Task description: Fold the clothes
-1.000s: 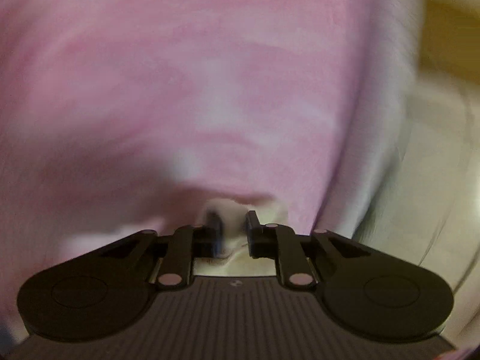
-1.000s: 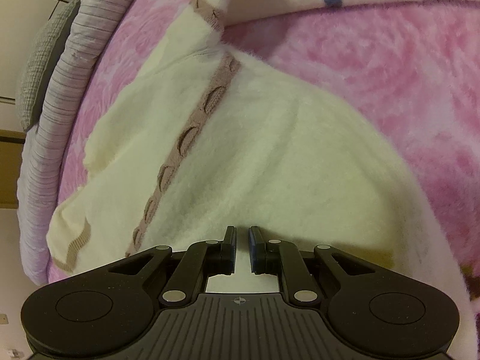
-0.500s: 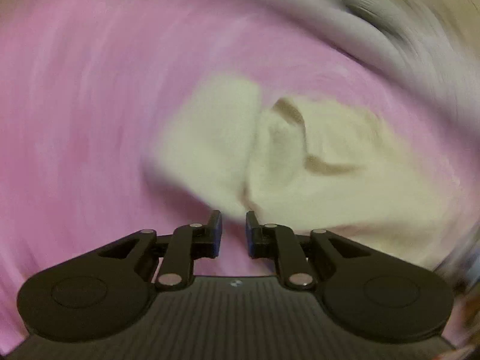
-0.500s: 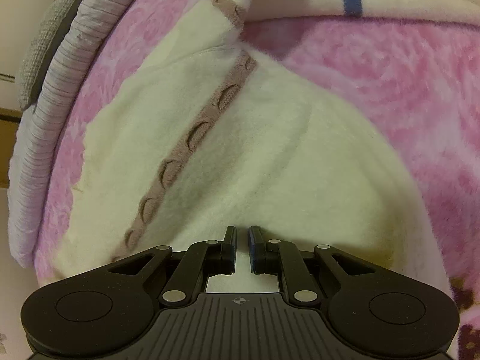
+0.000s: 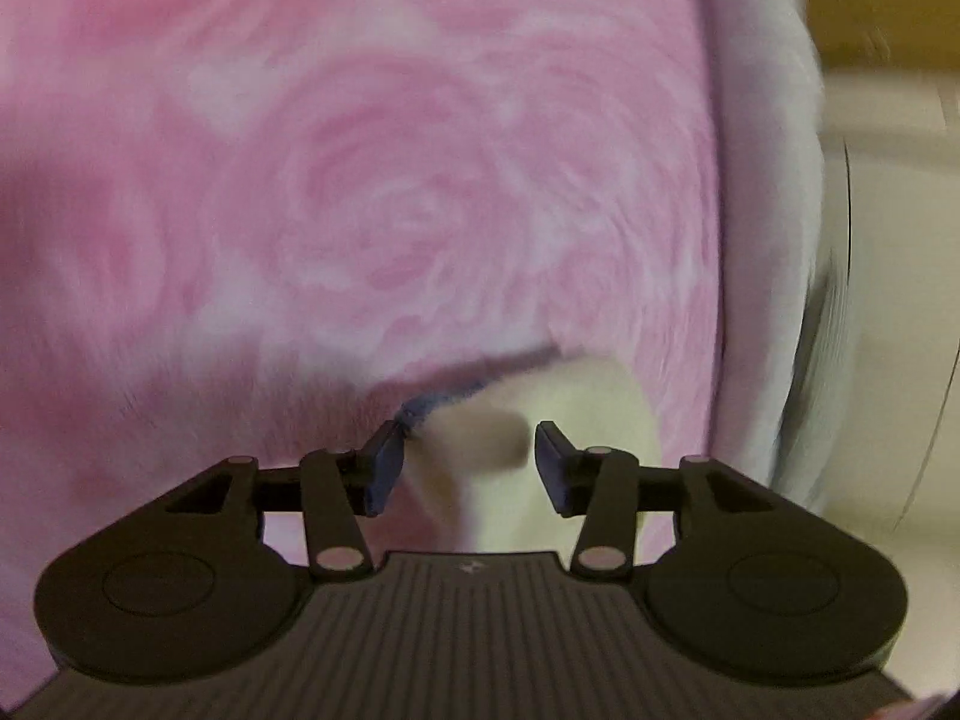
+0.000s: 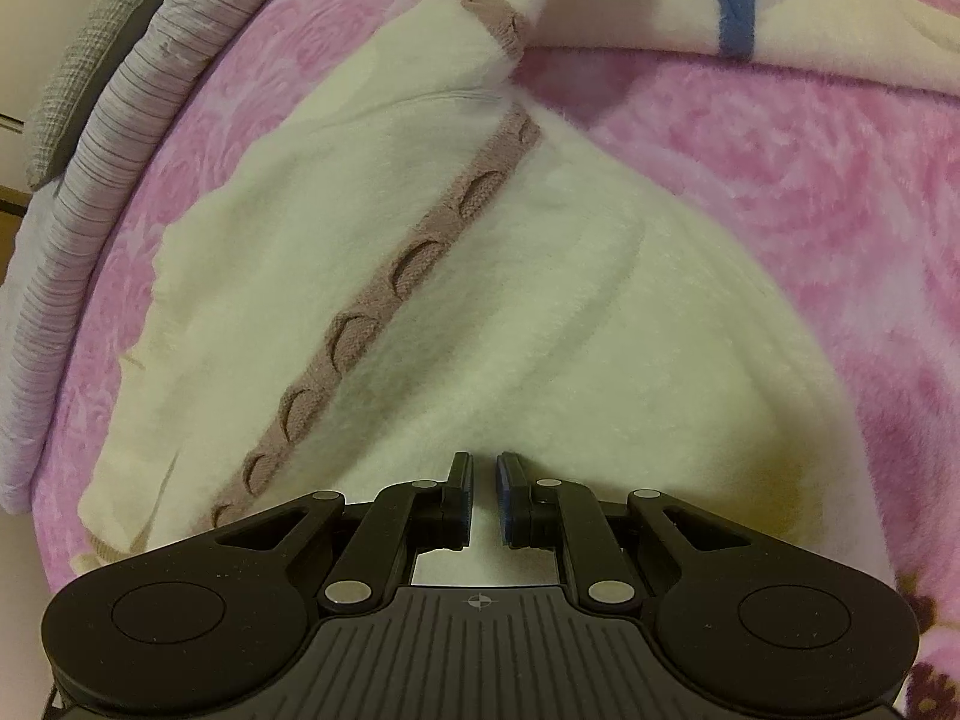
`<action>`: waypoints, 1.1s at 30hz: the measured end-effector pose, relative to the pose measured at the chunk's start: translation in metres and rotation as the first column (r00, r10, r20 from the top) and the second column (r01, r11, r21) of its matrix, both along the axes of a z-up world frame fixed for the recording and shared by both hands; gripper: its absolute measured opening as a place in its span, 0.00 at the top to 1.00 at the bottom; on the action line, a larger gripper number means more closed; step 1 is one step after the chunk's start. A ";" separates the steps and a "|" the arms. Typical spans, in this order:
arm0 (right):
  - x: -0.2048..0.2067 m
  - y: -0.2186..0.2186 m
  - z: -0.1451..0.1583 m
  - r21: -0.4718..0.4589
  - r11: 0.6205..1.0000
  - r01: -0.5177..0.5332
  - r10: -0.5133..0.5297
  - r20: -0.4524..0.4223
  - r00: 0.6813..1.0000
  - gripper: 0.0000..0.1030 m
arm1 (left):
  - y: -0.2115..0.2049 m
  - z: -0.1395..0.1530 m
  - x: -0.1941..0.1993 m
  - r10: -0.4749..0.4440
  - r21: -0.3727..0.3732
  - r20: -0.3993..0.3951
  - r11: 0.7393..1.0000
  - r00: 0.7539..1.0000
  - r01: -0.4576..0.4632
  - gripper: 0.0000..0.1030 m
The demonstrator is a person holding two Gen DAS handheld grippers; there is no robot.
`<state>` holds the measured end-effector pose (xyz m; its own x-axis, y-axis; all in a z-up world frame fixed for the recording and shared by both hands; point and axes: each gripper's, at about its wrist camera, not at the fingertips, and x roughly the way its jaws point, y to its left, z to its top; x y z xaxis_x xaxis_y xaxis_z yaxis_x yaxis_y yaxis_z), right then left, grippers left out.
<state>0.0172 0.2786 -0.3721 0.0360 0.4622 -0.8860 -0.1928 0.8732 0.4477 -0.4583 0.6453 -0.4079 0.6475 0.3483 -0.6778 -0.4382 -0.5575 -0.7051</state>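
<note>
Left hand-held gripper (image 5: 468, 456): jaws wide apart over a blurred cream garment edge (image 5: 540, 420) on the pink rose-print blanket (image 5: 372, 180). Right hand-held gripper (image 6: 483, 495): jaws nearly together, narrow gap, cream cardigan (image 6: 540, 312) beneath; cannot tell if pinched.
</note>
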 end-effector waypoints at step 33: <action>-0.056 -0.057 0.058 -0.151 0.976 -0.156 0.179 0.159 0.971 0.89 | -0.179 0.088 -0.039 -0.614 0.172 -0.533 0.594 0.582 0.785 0.74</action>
